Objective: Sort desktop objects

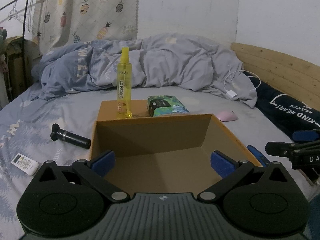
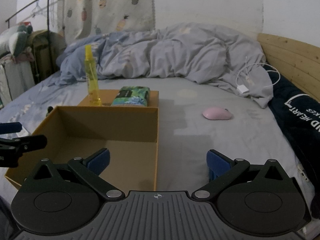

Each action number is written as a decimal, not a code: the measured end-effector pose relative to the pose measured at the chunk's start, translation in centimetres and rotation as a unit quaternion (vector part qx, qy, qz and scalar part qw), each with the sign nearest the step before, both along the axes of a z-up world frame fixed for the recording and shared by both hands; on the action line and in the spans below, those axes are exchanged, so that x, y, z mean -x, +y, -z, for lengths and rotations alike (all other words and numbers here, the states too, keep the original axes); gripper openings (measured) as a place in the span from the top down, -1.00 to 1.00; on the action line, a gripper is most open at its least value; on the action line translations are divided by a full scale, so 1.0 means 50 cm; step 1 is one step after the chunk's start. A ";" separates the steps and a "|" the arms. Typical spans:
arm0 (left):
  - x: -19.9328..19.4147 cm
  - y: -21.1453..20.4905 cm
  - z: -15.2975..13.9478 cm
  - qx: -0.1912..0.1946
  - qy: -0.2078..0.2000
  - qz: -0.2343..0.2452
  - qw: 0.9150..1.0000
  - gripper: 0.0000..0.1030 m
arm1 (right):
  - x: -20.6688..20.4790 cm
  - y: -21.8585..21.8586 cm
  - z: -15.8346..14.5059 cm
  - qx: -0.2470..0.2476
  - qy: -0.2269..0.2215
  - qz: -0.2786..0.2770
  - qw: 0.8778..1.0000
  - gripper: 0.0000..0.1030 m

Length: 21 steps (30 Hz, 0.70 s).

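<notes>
Both grippers' fingers wide apart w/ nothing held, left gripper (image 1: pixel 162 161) over empty box (image 1: pixel 152 136), right gripper (image 2: pixel 158 161) at box edge

The dark pillow (image 1: pixel 288 112) reads "KIND HEART MAKES", the duvet (image 1: pixel 80 70) "SWEET", the curtain (image 1: pixel 128 28) "Hello".

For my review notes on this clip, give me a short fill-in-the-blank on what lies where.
The yellow spray bottle stands ____ on the flat cardboard lid.
The cardboard box holds ____.
The mouse on the sheet is ____ in colour.
Both grippers' jaws stand ____.

Missing: upright; nothing; pink; open
</notes>
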<state>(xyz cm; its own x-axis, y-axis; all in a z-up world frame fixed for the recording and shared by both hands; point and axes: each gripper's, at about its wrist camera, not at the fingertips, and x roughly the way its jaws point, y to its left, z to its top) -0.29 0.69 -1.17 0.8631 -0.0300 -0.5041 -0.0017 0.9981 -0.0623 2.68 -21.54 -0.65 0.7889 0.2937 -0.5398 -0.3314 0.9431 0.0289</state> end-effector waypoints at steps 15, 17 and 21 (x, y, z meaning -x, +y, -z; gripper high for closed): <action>-0.006 -0.024 -0.020 -0.005 0.008 -0.005 1.000 -1.00 | 0.003 -0.004 0.003 0.000 -0.013 0.005 1.000 -1.00; -0.006 -0.025 -0.020 -0.005 0.008 -0.005 1.000 -1.00 | 0.004 -0.008 0.000 -0.002 -0.019 0.006 1.000 -1.00; -0.005 -0.020 -0.021 -0.002 0.006 -0.006 1.000 -1.00 | -0.008 -0.025 -0.010 -0.005 -0.031 0.010 0.999 -1.00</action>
